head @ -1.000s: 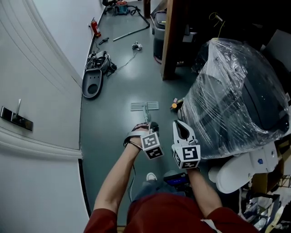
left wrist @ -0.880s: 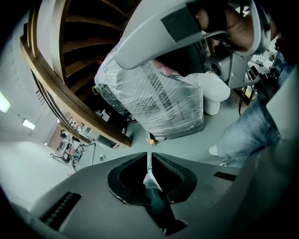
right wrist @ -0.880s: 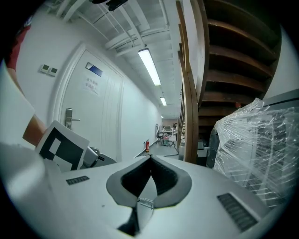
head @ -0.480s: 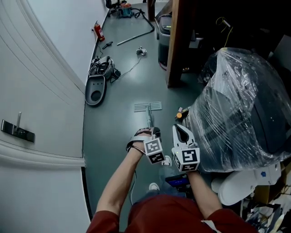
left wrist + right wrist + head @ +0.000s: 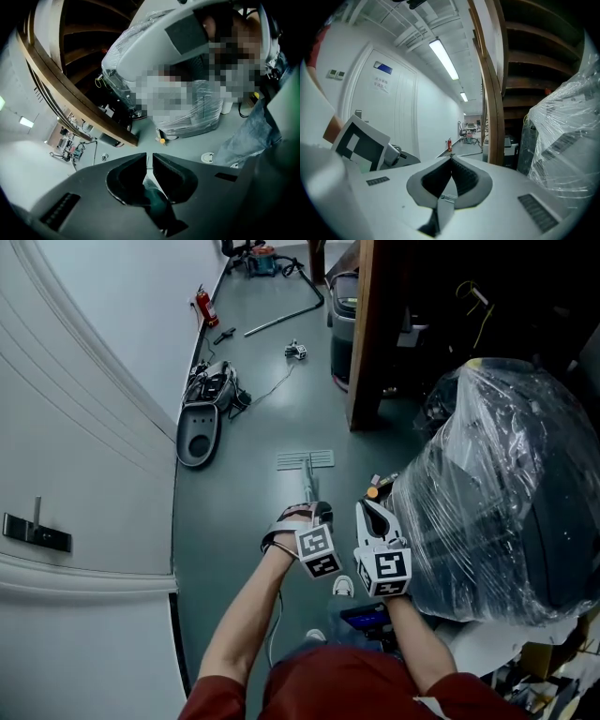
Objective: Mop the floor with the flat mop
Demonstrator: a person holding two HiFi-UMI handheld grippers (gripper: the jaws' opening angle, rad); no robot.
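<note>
The grey-green floor (image 5: 246, 432) runs beside a bulky plastic-wrapped object (image 5: 497, 488). A pale flat mop (image 5: 305, 461) lies head-down on the floor ahead, its handle clamped in the left gripper (image 5: 315, 514). Just beside it, the right gripper (image 5: 368, 509) has its jaws closed on nothing.

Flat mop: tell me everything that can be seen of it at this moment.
The flat mop has a pale grey, ribbed rectangular head lying flat on the grey-green floor, with its long side across the corridor. A thin, light-coloured pole rises from the head's middle toward the person and ends in a dark green grip. The left gripper is shut on that grip, its jaws nearly together around it.
</note>
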